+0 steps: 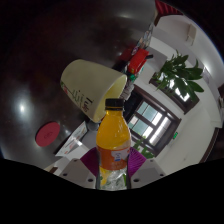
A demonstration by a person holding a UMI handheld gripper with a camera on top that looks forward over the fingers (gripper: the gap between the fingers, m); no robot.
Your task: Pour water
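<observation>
Between the claw point(113, 172) pads, clamped tight: bottle point(114, 145), upright, cap on, raised toward cup point(92, 85) for pouring.

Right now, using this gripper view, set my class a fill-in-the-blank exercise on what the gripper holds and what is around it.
1. The gripper is shut on a bottle filled with ____ liquid.
2. The bottle's cap is ____ in colour.
3. Just above the cap, a cream ____ lies tilted, its opening facing the bottle.
4. Beyond the bottle stands a plant with ____ leaves.

Missing words: orange; black; cup; green
</observation>
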